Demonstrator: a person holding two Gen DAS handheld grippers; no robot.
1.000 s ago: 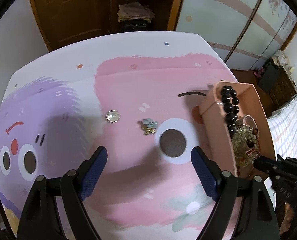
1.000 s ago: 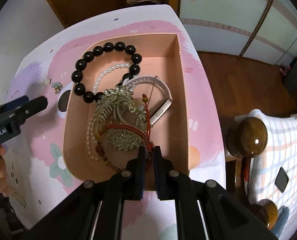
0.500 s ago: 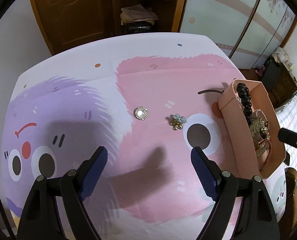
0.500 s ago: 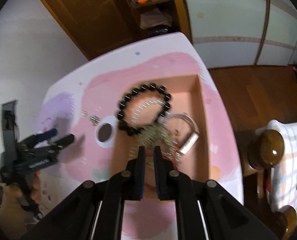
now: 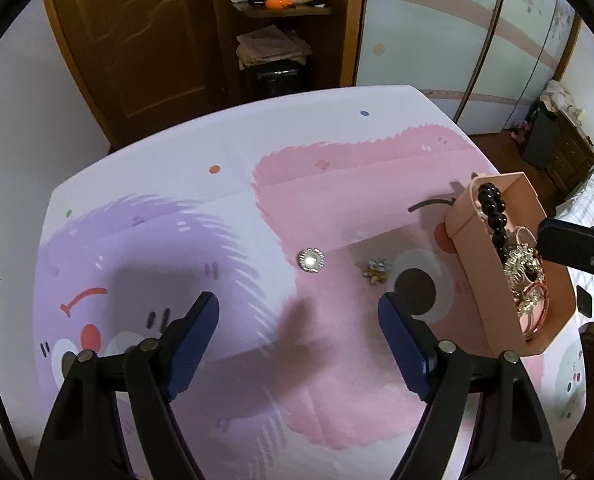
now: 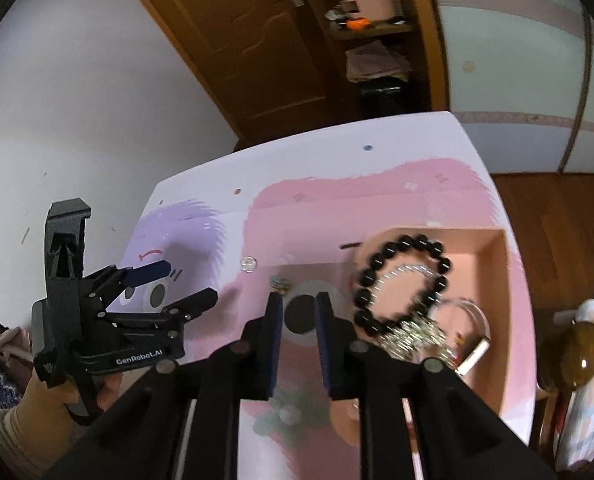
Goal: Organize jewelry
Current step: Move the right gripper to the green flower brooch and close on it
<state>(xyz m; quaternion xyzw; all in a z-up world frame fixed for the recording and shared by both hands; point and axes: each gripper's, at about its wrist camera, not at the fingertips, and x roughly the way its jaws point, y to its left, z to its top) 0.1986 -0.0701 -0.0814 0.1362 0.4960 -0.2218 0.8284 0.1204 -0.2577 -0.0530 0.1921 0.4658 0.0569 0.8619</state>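
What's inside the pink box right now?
In the pink box: a black bead bracelet, a pearl strand, a gold filigree piece and a white band. Anything beneath the pile is covered.

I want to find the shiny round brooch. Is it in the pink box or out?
Out. The round sparkly brooch lies on the cartoon tablecloth, apart from the pink box, beside a small flower earring.

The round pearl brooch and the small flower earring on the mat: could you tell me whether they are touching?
Apart. The left wrist view shows bare pink mat between the brooch and the earring.
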